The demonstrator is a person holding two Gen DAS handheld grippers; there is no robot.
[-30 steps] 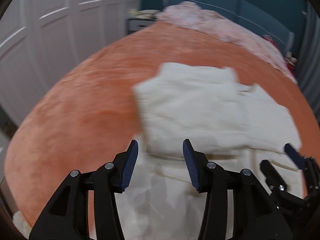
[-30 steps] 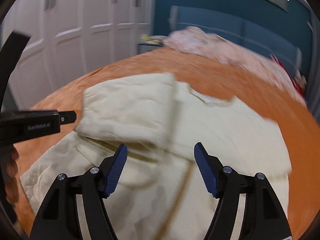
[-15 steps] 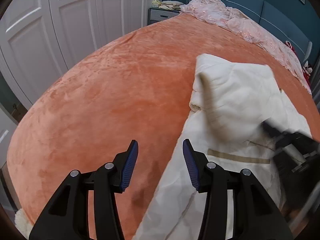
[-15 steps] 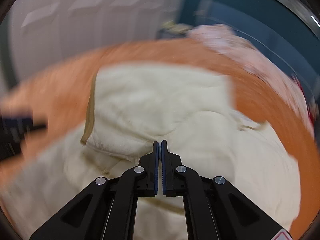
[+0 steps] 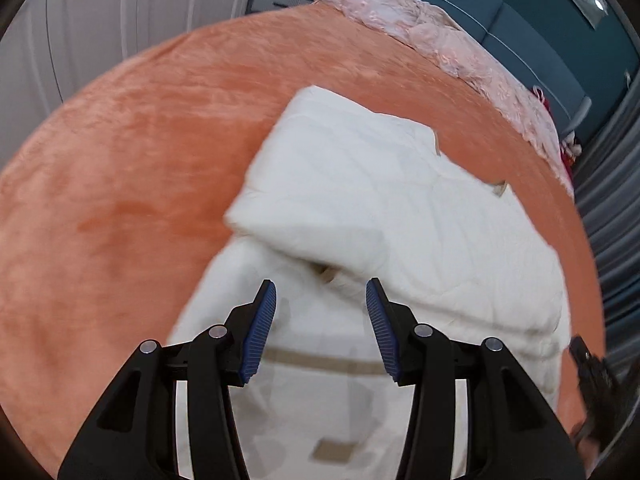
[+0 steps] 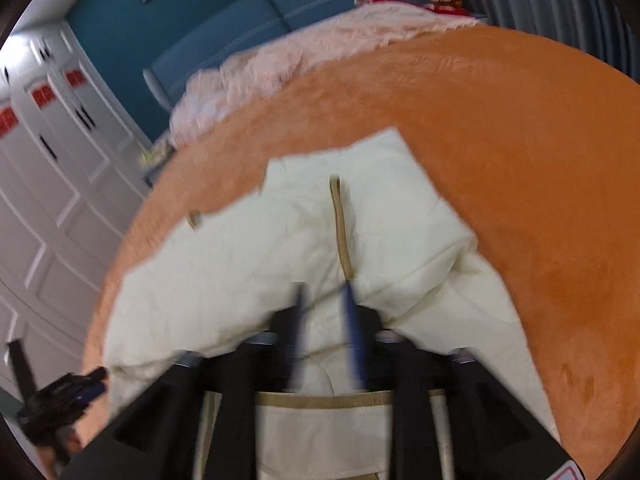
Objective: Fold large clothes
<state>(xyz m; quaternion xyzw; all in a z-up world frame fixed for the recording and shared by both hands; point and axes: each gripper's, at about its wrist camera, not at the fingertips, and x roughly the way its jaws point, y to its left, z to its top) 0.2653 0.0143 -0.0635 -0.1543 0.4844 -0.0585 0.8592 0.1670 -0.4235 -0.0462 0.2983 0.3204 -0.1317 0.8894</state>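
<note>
We work in a bedroom with white wardrobe doors [image 5: 120, 20], a teal headboard [image 5: 540, 28] and a bed under an orange blanket [image 5: 120, 200]; a pink quilt [image 5: 432, 36] lies bunched along the head end. The cream coat [image 5: 400, 208] lies spread on the blanket, with tan trim [image 6: 340, 224] running up its middle in the right wrist view and a thick flap folded over on its far left part.

Our left gripper [image 5: 321, 324] hangs over the coat's near part, jaws partly apart, nothing between the blue pads [image 5: 260, 332]. They have just been opening a little. Half a second ago this gripper looked at bare blanket beside the coat's left edge; now the coat fills the space beneath it.

Our right gripper [image 6: 326, 332] is smeared by motion blur. Its jaws stand partly apart, where half a second ago they were pressed together, so they have just been opening. Coat cloth shows in the gap behind them, but we cannot tell whether the pads touch it. The view has also rolled: the wardrobe now leans at the left and the headboard slants across the top.

Each gripper shows at the other view's edge: the right [image 5: 596, 376] low on the right, the left [image 6: 60, 400] low on the left.
</note>
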